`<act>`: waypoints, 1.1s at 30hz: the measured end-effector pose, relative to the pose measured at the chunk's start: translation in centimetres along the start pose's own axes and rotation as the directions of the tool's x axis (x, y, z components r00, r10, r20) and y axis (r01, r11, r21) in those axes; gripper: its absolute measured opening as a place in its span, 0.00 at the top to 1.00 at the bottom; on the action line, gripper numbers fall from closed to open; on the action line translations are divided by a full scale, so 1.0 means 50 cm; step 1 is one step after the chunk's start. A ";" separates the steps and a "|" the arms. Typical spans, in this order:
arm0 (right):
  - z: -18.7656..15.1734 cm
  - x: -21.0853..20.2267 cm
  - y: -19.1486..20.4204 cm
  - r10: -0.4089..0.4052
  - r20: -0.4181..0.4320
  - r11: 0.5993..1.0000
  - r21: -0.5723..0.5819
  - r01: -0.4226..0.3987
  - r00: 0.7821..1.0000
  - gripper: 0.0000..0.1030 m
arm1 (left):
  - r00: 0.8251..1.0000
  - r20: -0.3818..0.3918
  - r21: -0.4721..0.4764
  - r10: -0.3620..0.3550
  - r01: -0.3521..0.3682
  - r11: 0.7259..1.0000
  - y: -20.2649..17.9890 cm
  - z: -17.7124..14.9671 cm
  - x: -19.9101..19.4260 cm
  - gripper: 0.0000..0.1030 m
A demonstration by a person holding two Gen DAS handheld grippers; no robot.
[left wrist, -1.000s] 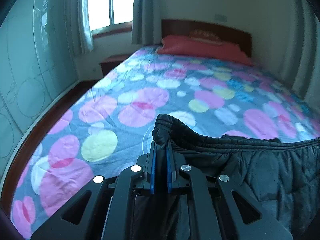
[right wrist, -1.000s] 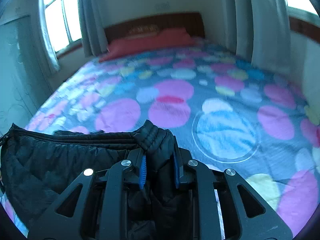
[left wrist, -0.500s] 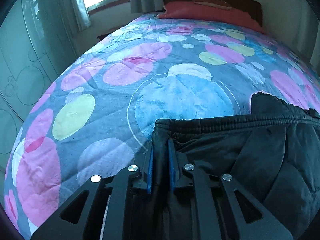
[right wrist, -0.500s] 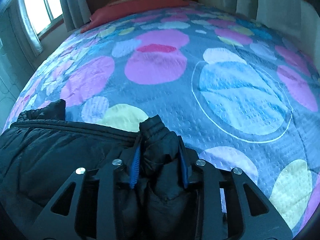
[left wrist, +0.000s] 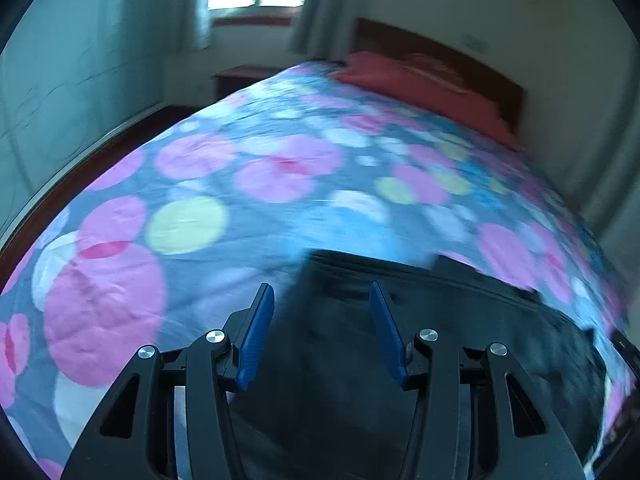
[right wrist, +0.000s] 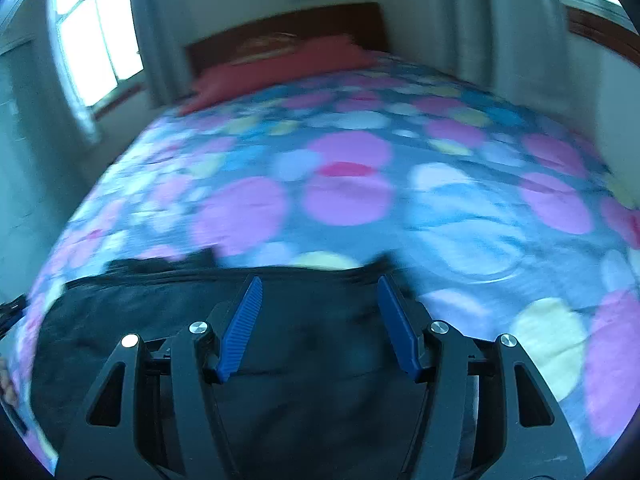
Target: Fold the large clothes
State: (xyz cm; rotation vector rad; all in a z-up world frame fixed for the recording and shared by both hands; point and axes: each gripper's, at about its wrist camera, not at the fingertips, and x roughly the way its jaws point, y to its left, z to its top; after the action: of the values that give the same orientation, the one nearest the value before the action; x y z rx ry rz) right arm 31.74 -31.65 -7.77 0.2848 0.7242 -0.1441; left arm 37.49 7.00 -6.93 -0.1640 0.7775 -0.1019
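We see open quilt (left wrist: 280, 184) toward twelve o'clock; only the jacket (left wrist: 400, 340) lies near, at six

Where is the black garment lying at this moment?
In both wrist views the black garment lies on the spotted bedspread at the foot end, far from the red pillow.

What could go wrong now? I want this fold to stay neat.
1. Both tongs, left and right, are opening just above the black garment; a blue pad might snag it and drag the fold.
2. The puffy garment may spring open.
3. It lies near the bed's front edge and could slide off.
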 end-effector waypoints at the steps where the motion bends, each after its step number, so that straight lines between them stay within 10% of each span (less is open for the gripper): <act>1: -0.006 0.001 0.022 0.020 -0.007 1.000 -0.009 -0.020 1.000 0.42 | 1.000 0.003 0.014 -0.015 0.015 1.000 -0.023 -0.009 -0.003 0.50; 8: -0.055 0.070 0.151 0.014 -0.061 0.991 -0.130 -0.022 0.998 0.42 | 0.998 -0.057 0.137 -0.032 0.039 0.990 -0.163 -0.093 0.068 0.46; 22: -0.108 0.168 0.146 -0.054 -0.123 0.987 -0.158 0.034 0.991 0.33 | 0.995 -0.070 0.200 0.078 -0.062 0.978 -0.174 -0.137 0.146 0.45; 27: -0.069 0.062 0.104 -0.035 -0.002 0.990 -0.139 0.035 0.999 0.33 | 1.000 -0.013 0.132 -0.001 0.003 0.991 -0.169 -0.113 0.047 0.45; 33: -0.033 0.058 -0.039 -0.242 -0.002 0.966 -0.091 0.240 0.970 0.33 | 0.998 0.009 0.146 0.067 -0.067 0.987 -0.155 -0.082 0.083 0.44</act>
State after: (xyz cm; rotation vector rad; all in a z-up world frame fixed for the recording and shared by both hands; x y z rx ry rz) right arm 32.38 -33.11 -11.28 0.1103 0.7751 -0.3400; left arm 37.29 -1.67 -11.25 0.0012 0.7677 -0.0944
